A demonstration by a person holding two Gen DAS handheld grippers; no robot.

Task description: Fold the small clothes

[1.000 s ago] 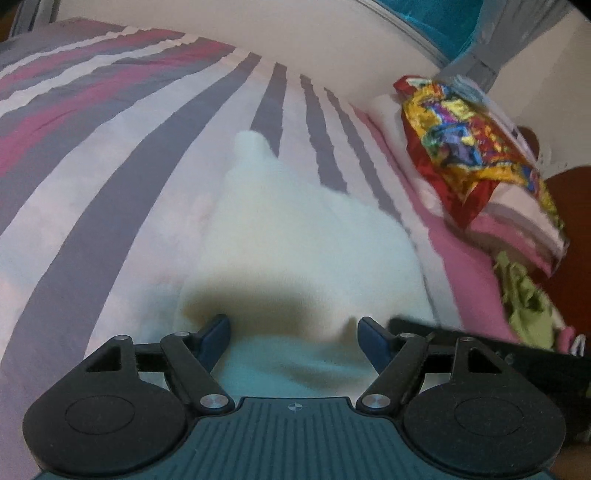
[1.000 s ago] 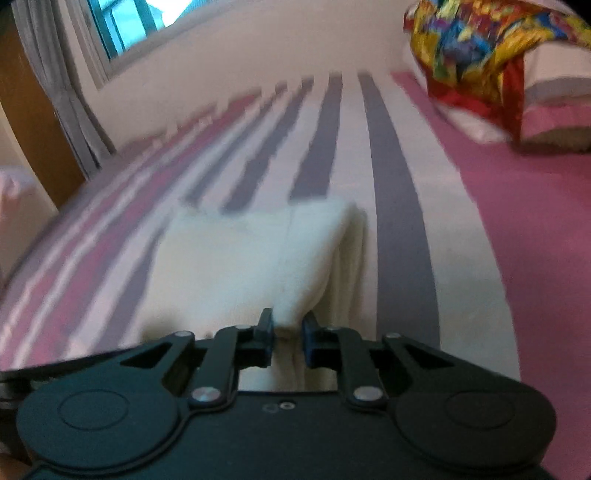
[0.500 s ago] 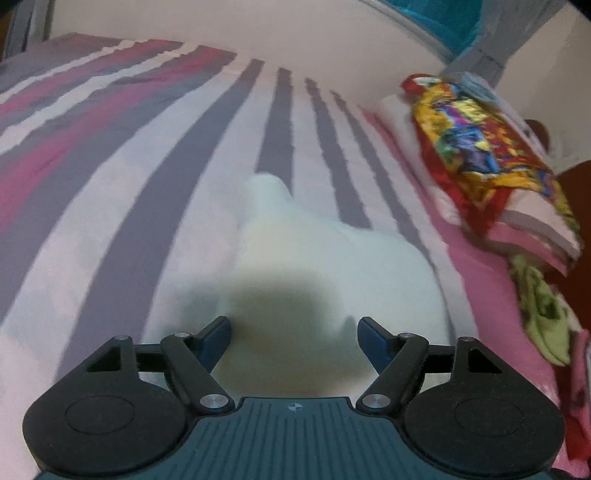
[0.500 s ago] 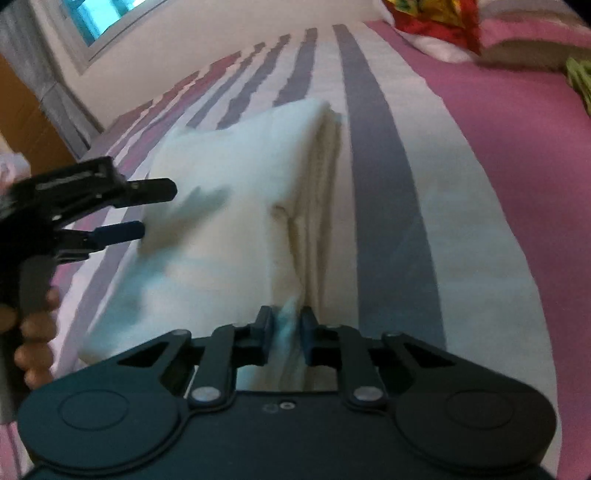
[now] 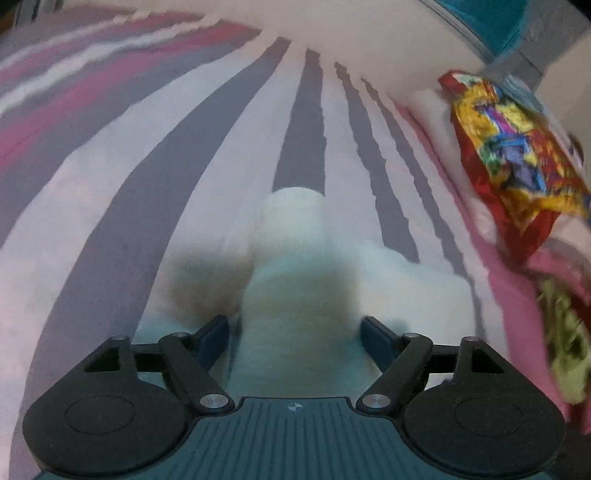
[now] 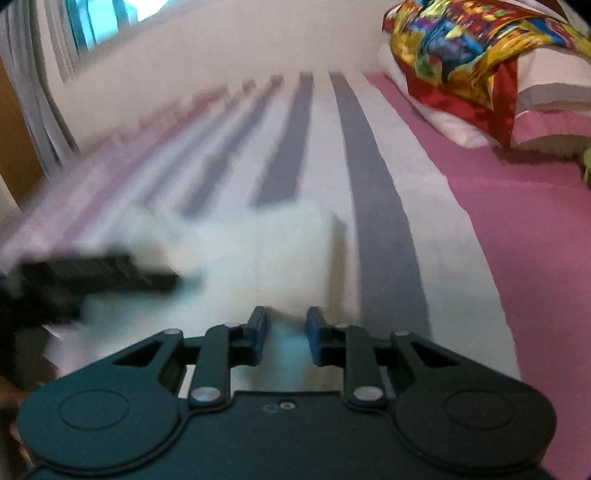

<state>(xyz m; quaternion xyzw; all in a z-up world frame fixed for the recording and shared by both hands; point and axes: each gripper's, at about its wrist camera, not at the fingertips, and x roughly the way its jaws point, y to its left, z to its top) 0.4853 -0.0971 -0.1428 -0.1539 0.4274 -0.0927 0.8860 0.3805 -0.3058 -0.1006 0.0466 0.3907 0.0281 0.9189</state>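
A white folded garment lies flat on the striped bedsheet. My left gripper is open wide, and its fingers straddle the garment's near end without pressing on it. In the right wrist view the same garment fills the middle. My right gripper sits at its near edge with its jaws opening. Cloth shows between the pads, but they do not pinch it. The left gripper appears there as a dark blur over the garment's left side.
A pillow with a bright multicoloured cloth lies at the bed's far right. A green cloth sits at the right edge. The sheet's pink band runs along the right. A wall, a window and a curtain lie beyond.
The right jaws, pinched on the garment's near edge before, have parted and let it go. The left gripper has swung across, so the garment now sits centred between its fingers.
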